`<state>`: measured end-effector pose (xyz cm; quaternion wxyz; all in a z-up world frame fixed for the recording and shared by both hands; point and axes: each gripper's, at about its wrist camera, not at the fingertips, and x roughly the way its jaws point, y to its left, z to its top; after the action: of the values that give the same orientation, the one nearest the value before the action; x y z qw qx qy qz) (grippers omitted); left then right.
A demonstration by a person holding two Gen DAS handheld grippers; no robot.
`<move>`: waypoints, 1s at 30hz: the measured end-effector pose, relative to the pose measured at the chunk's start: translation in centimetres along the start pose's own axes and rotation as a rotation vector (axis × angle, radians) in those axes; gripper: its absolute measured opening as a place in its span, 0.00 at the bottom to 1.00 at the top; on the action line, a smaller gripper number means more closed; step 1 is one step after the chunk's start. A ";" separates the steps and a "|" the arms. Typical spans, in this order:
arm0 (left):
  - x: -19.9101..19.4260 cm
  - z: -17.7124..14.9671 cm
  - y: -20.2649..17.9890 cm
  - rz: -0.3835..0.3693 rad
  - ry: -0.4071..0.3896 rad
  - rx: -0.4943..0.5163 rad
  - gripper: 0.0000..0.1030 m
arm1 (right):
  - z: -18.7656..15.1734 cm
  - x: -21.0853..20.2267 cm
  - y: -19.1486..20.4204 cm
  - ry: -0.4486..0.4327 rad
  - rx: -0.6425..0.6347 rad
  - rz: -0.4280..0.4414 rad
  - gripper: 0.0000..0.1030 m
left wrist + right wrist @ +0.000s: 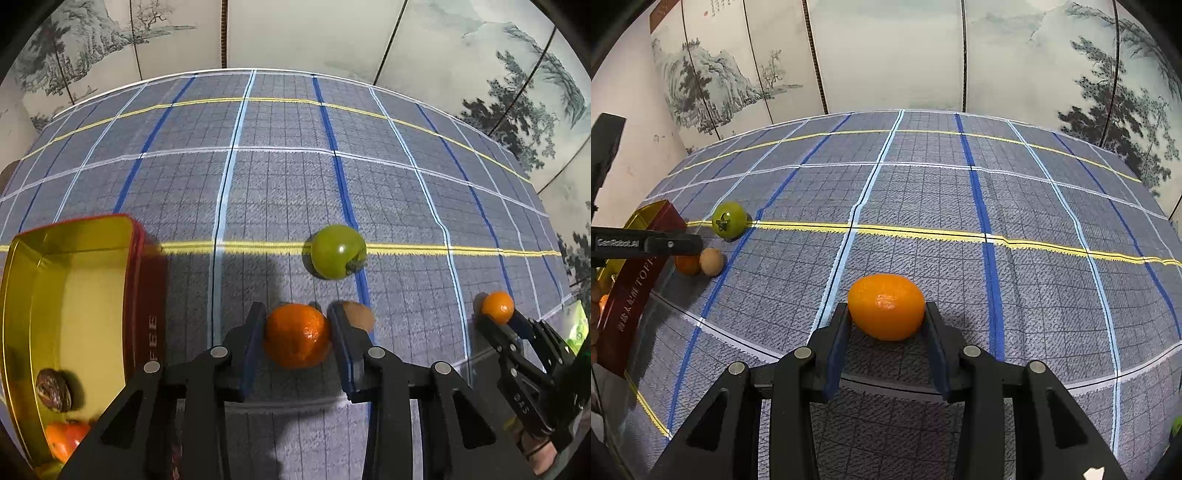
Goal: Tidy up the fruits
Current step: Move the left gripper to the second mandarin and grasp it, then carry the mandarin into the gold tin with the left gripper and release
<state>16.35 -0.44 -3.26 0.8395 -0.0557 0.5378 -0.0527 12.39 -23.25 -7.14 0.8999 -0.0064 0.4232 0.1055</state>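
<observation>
Two claws each clamp one orange: left claw (297, 328) on the darker orange (297, 336), beside a kiwi (356, 314); right claw (886, 321) on the lighter orange (886, 306). One green persimmon (338, 251) sits beyond; tin (74, 295) at left on the checked worktop (295, 166).

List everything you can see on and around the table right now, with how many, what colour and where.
Oranges: two on the cloth; one between the left gripper's fingers, a smaller one between the right gripper's fingers.
Green fruit: one, green with a dark stalk end, on the yellow stripe beyond the left orange.
Brown fruit: one, tan, right beside the left orange.
Tin: one, red outside, gold inside, at the table's left; holds a dark brown item and something orange.
Tablecloth: one, grey-blue with blue, white and yellow lines.
Screen: painted panels behind the table.
Left gripper: black, shut on its orange.
Right gripper: black, shut on its orange.
</observation>
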 end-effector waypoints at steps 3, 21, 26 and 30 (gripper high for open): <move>-0.6 -0.7 0.1 -0.008 -0.004 0.003 0.35 | 0.0 0.0 0.3 0.003 -0.013 -0.016 0.37; -7.5 -4.7 1.7 0.004 -0.077 -0.002 0.35 | -0.1 0.0 1.3 0.009 -0.043 -0.056 0.37; -8.9 -5.6 3.2 0.016 -0.089 -0.031 0.35 | -0.1 0.0 1.3 0.010 -0.045 -0.059 0.37; -10.5 -6.4 4.8 0.043 -0.114 -0.040 0.35 | -0.1 0.0 1.3 0.009 -0.045 -0.059 0.37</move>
<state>6.27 5.65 2.79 0.8684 -0.0640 0.4913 -0.0206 12.05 -21.94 -7.14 0.9002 -0.0396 0.4245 0.0883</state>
